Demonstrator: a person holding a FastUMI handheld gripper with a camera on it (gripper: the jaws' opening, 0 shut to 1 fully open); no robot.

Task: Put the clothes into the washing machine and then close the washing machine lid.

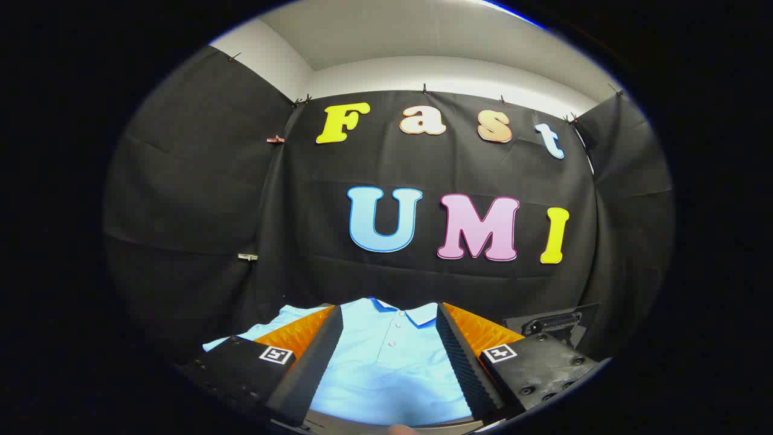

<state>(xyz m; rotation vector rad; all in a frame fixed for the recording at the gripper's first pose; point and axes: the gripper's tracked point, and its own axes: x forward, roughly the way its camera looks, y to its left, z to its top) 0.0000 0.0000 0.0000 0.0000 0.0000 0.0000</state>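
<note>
A light blue polo shirt (386, 362) lies spread flat below the gripper, its collar and button placket toward the black wall. My gripper (389, 320) hangs above it, open, with the shirt's chest showing in the wide gap between the two fingers. Neither finger touches the cloth as far as I can tell. Beyond the right finger a dark raised part with a handle-like bar (552, 323) stands, probably part of the washing machine.
The booth's black cloth wall (199, 199) closes the space on the left, ahead and on the right. A pale ceiling runs above it. A bit of a person's finger (401, 430) shows under the gripper.
</note>
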